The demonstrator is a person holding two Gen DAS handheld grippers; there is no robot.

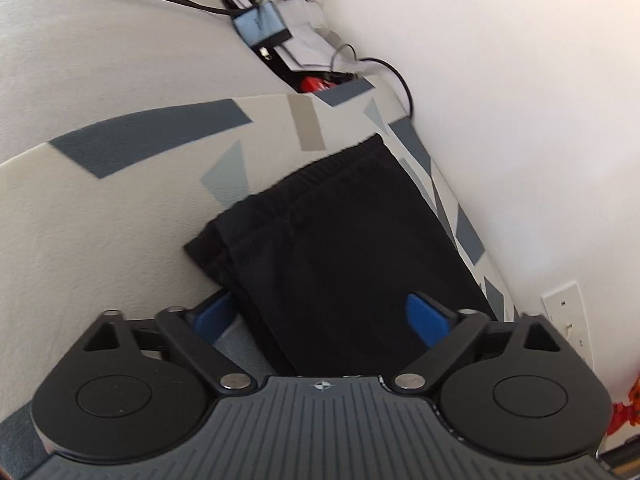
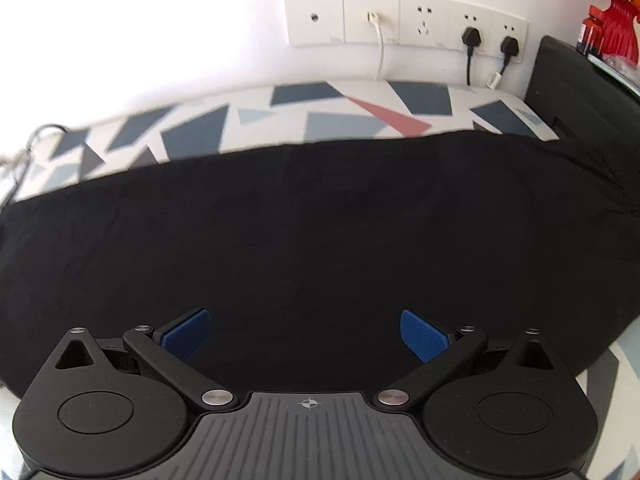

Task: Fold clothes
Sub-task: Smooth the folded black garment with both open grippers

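Both-handed: black garment (image 1: 344, 248) lies flat on the patterned cover (image 1: 160, 184), long axis running away from the left gripper (image 1: 320, 316) and crosswise before the right gripper (image 2: 306, 338), fingers spread, empty.

Each hand-held gripper (image 1: 320, 320) (image 2: 306, 338) has black linkages, silver pivot screws, blue textured pads and ribbed grey body.
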